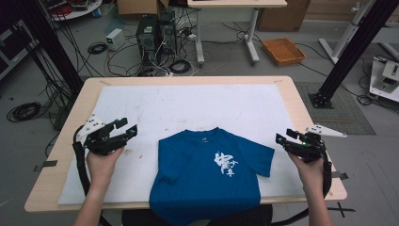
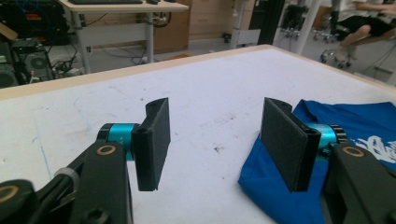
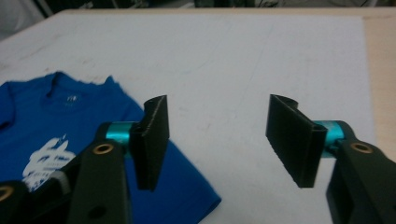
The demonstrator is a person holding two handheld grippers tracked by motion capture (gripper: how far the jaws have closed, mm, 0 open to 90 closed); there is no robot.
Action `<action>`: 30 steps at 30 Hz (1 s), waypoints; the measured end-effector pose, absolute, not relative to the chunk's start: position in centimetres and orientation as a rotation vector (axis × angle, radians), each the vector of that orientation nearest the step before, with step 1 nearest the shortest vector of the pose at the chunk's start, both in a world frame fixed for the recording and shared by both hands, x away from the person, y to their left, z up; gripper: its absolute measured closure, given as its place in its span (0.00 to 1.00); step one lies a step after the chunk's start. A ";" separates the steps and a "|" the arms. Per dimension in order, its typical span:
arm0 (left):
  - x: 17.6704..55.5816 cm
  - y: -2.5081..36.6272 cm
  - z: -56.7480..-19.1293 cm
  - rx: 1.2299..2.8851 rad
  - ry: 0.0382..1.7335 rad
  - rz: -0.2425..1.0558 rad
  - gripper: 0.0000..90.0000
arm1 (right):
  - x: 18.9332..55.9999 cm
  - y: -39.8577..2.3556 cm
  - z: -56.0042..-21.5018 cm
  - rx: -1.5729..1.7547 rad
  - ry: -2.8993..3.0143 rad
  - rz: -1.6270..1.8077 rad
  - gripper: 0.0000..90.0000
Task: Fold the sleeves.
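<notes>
White mat on the tabletop lies bare beyond the blue T-shirt: open passage across the far half. Left tongs and right tongs flank the shirt, apart from it, bare mat beneath both.

Dim, even light; soft shadows; both gripper views slightly blurred, backgrounds hazy.

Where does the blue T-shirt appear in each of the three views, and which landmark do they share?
High view: blue T-shirt at lower centre, hem hanging over the table's near edge.
Left gripper view: lower right, partly behind the right jaw.
Right gripper view: lower left, partly behind the left jaw.
Shared landmark: the white mat under the shirt.
</notes>
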State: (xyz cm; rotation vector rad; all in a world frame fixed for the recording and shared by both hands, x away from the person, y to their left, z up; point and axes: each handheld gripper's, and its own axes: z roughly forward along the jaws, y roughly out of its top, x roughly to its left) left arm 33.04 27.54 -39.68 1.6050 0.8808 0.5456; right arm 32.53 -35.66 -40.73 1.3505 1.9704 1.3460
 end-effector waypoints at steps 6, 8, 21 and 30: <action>33.3 27.9 -40.1 1.661 0.867 0.560 0.48 | 32.8 -35.3 -42.0 1.374 2.069 1.305 0.60; 33.4 27.7 -40.3 1.672 0.870 0.540 0.48 | 33.0 -35.3 -42.5 1.408 2.089 1.289 0.66; 33.6 27.0 -40.6 1.696 0.862 0.489 0.48 | 34.0 -35.3 -44.3 1.546 2.157 1.181 0.76; 33.6 26.6 -40.7 1.707 0.864 0.479 0.48 | 34.1 -34.7 -44.7 1.517 2.187 1.103 0.90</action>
